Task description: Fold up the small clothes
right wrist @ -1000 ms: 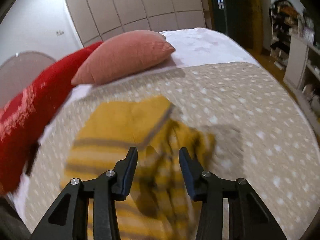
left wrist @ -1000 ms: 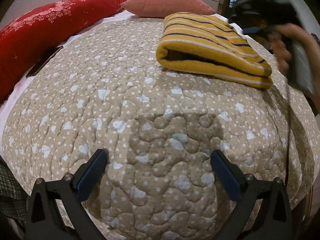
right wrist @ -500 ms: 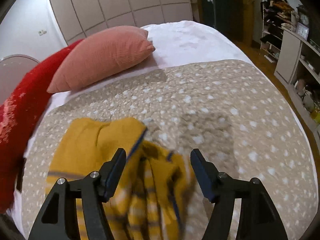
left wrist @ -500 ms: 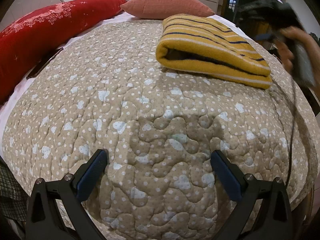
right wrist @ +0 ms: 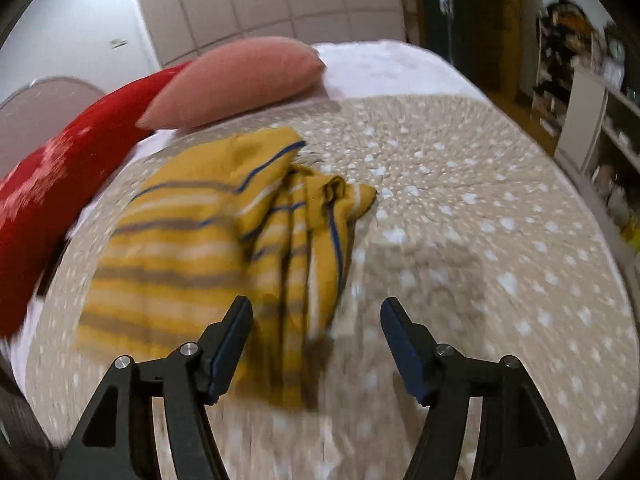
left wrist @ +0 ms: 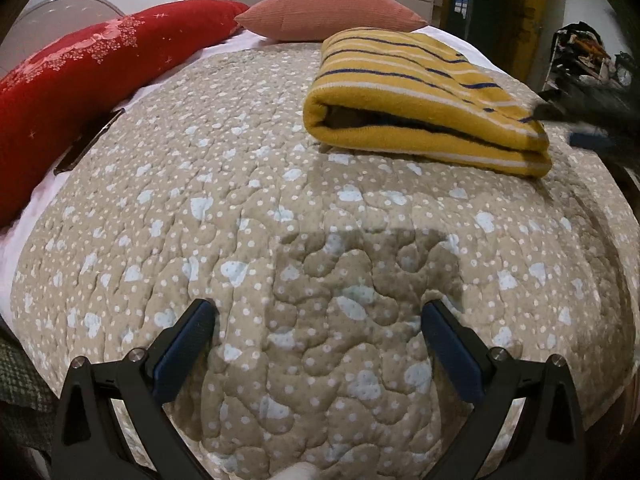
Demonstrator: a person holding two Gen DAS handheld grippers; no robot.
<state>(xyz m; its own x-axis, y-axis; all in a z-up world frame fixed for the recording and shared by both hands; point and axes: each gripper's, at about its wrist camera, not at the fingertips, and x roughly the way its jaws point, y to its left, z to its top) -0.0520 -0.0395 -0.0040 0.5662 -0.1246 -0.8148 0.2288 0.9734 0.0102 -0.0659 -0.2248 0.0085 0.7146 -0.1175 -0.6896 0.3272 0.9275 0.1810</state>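
A folded yellow striped garment point(left wrist: 420, 100) lies on the beige quilted bedspread point(left wrist: 280, 220), toward the far right in the left wrist view. It also shows in the right wrist view point(right wrist: 208, 240), blurred, with a loose end bunched at its right side. My left gripper point(left wrist: 318, 340) is open and empty, low over the quilt's near part, well short of the garment. My right gripper point(right wrist: 316, 340) is open and empty, just above the garment's near right edge. It appears as a dark blur at the right edge of the left wrist view point(left wrist: 592, 120).
A red long pillow point(left wrist: 80, 92) and a pink cushion point(left wrist: 332, 12) lie at the head of the bed. A dark flat object point(left wrist: 88, 140) sits by the red pillow. Shelves with clutter point(right wrist: 592, 100) stand right of the bed.
My right gripper has opened wide and dropped lower toward the garment's right end. My left gripper has stayed open and nearly still.
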